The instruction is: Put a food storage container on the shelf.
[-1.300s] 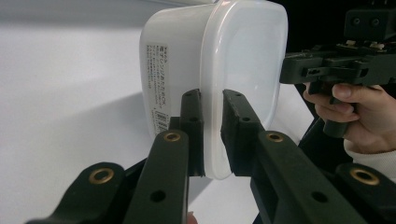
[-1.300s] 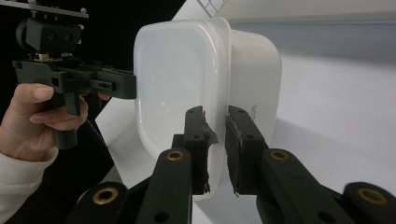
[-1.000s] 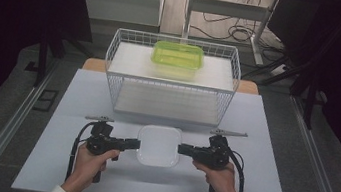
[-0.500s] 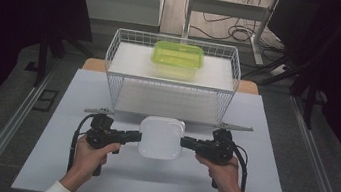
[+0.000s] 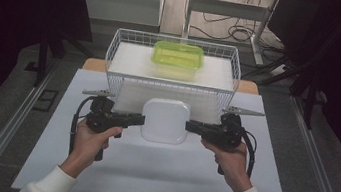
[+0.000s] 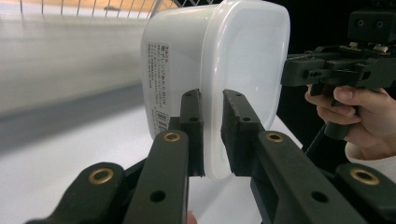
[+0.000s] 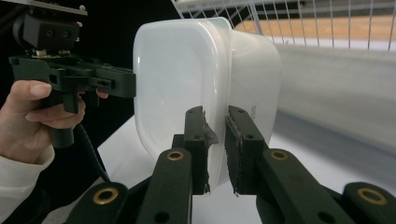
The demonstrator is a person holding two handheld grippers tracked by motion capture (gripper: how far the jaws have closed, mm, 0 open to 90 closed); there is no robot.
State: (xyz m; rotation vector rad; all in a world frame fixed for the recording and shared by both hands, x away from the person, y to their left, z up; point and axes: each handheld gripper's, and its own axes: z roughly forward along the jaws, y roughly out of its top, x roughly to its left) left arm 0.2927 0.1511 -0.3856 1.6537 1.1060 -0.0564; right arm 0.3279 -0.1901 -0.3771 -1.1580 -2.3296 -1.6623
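A white lidded plastic container (image 5: 165,120) hangs above the white table, held level between both grippers. My left gripper (image 5: 139,119) is shut on the rim at its left side; in the left gripper view the jaws pinch that rim (image 6: 213,135). On the opposite side my right gripper (image 5: 190,126) is shut on the rim, and the right gripper view shows its pads clamped on the lid edge (image 7: 215,144). A label (image 6: 159,84) runs down the container's side. Just beyond the container stands a white wire basket (image 5: 118,56) with a green lidded box (image 5: 177,59) inside.
The wire basket's front wall (image 5: 169,93) rises right behind the held container. The white tabletop (image 5: 158,170) stretches in front of the hands. Dark floor and metal rails (image 5: 7,128) flank the table; a desk frame and cables (image 5: 228,31) lie behind.
Both grippers have risen together with the white container, lifting it off the table and carrying it up the picture toward the basket's front wall.
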